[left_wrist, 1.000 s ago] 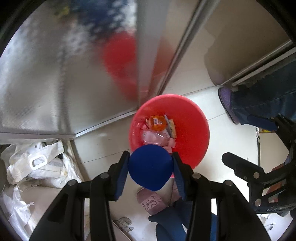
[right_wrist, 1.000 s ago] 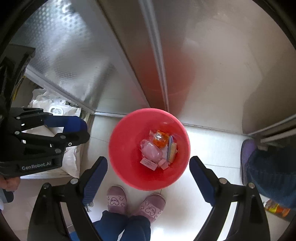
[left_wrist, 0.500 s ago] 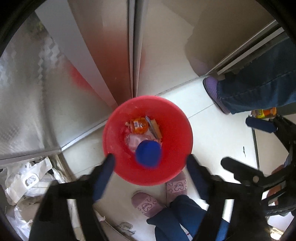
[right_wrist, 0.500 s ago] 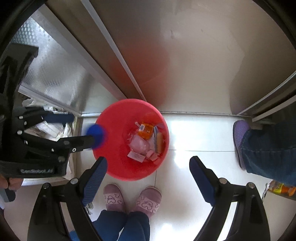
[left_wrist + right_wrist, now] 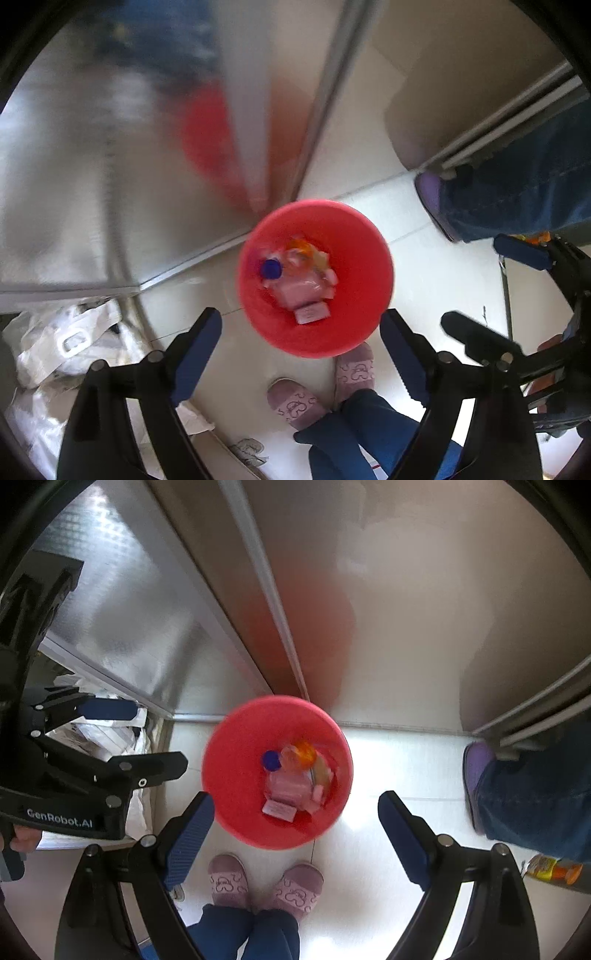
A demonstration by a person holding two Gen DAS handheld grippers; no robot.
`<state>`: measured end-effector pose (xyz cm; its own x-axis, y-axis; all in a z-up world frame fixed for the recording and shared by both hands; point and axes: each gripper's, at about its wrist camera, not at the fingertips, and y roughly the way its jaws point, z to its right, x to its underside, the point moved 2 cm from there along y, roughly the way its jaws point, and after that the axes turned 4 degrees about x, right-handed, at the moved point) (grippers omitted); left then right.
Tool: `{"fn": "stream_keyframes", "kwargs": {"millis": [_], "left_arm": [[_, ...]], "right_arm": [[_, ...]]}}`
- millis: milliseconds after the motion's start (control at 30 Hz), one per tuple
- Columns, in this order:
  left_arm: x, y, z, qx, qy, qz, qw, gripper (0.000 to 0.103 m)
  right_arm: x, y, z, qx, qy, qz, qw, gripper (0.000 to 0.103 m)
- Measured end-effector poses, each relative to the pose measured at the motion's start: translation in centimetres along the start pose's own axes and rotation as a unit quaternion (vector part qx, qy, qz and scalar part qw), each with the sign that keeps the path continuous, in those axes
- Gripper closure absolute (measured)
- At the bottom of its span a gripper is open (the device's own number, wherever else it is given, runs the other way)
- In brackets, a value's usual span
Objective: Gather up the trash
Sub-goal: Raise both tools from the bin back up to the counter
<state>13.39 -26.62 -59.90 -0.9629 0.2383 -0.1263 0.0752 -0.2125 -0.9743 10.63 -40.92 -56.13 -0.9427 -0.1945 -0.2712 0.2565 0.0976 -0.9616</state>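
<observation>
One red bin [image 5: 354, 325] stands on the pale tiled floor [image 5: 436, 280], its far rim close against the corner of the steel-faced cabinets [image 5: 92, 177]; floor lies open to its right and near side. Two pink slippers [image 5: 262, 882] are planted just beside the bin's near rim. One further person's shoe [image 5: 476, 768] stands well apart to the right, by the door track. White plastic bags [image 5: 70, 343] crowd the floor on the left.

Inside the bin: one blue cap [image 5: 270, 268] lying loose on the trash, one orange item [image 5: 304, 758], one pink clear packet [image 5: 295, 291], one small label card [image 5: 279, 808]; the rest is blurred.

Left gripper [image 5: 299, 354]: jaws have just been opening and now stand wide, with nothing between them, above the bin's near rim. Right gripper [image 5: 295, 830]: jaws wide, empty, likewise over the bin.
</observation>
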Motion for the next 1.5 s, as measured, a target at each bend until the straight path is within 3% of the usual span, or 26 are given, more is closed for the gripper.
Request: {"fn": "stream_keyframes", "kwargs": {"millis": [200,367,667,867,967,1233,1500], "left_arm": [[2.4,-4.9,-2.2,-0.029,-0.037,0.004,0.9989,0.017],[4.3,-10.7,-3.5,-0.025,-0.078,0.016,0.9965,0.017],[6.5,-22.2,-5.1,-0.041,-0.125,0.05,0.99,0.017],[7.5,-31.7,-4.4,-0.057,-0.173,0.108,0.9773,0.017],[7.8,-36.0,-4.1,-0.029,-0.199,0.136,0.9701,0.016],[6.9,-45.0,-2.7,-0.106,-0.192,0.186,0.9577,0.016],[5.4,-51.1,-2.7,-0.137,-0.202,0.244,0.9387,0.009]], "right_arm": [[-1.5,-3.6,-2.8,-0.005,0.012,-0.008,1.0,0.014],[-2.2,-8.0,-6.0,-0.035,0.015,-0.021,0.999,0.014],[-5.2,-18.3,-10.6,-0.003,-0.038,-0.002,0.999,0.014],[-7.4,-26.6,-11.8,-0.021,-0.066,0.03,0.997,0.014],[-8.6,-30.4,-12.3,-0.037,-0.073,0.045,0.996,0.014],[-11.5,-38.3,-13.0,-0.044,-0.117,0.116,0.985,0.014],[-14.3,-42.3,-12.9,-0.058,-0.147,0.176,0.972,0.014]]}}
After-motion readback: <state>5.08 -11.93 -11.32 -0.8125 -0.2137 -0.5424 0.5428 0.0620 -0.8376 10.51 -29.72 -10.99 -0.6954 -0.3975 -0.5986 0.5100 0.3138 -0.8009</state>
